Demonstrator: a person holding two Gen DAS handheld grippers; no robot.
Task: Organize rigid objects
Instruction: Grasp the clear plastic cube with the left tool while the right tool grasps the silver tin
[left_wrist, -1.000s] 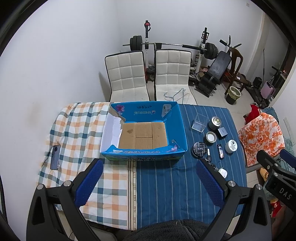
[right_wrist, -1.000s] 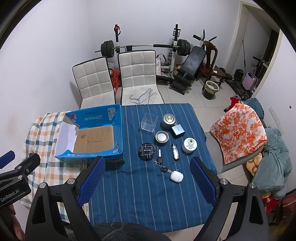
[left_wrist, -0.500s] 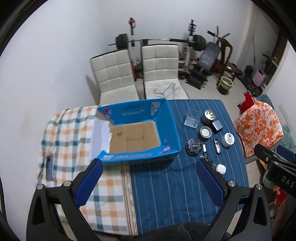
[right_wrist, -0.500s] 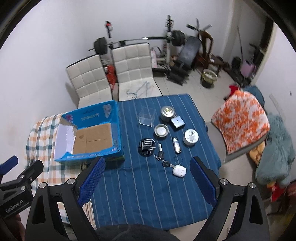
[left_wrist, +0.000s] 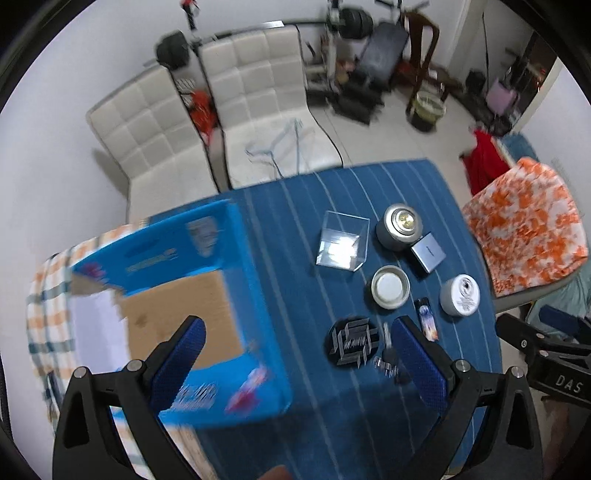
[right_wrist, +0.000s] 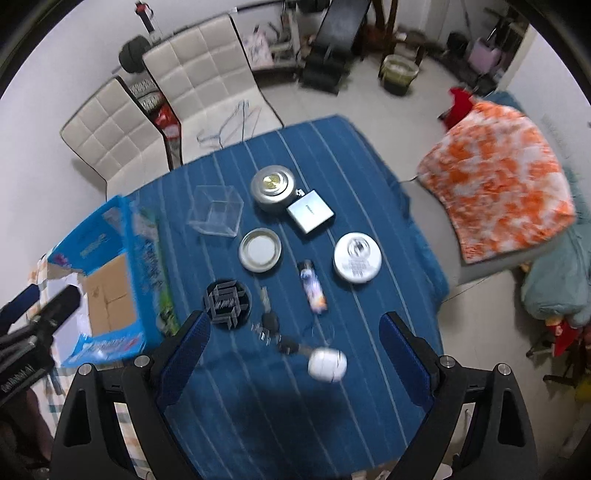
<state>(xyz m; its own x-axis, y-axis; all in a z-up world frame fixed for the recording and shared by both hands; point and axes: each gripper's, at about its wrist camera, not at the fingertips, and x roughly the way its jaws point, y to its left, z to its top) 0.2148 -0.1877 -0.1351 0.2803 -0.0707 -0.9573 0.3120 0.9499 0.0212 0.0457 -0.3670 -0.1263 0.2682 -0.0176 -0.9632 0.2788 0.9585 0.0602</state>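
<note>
Approach is in hand: both tools, left tool (left_wrist: 291, 350) and right tool (right_wrist: 293, 345), are held released and empty above the worktop (right_wrist: 332, 147); next, one item must be grasped for the blue box (left_wrist: 207, 266).

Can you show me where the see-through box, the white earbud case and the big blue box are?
see-through box (left_wrist: 341, 245), left wrist view, its shiny floor.
white earbud case (right_wrist: 327, 364), right wrist view, its middle.
big blue box (left_wrist: 255, 291), left wrist view, its right wall.
</note>
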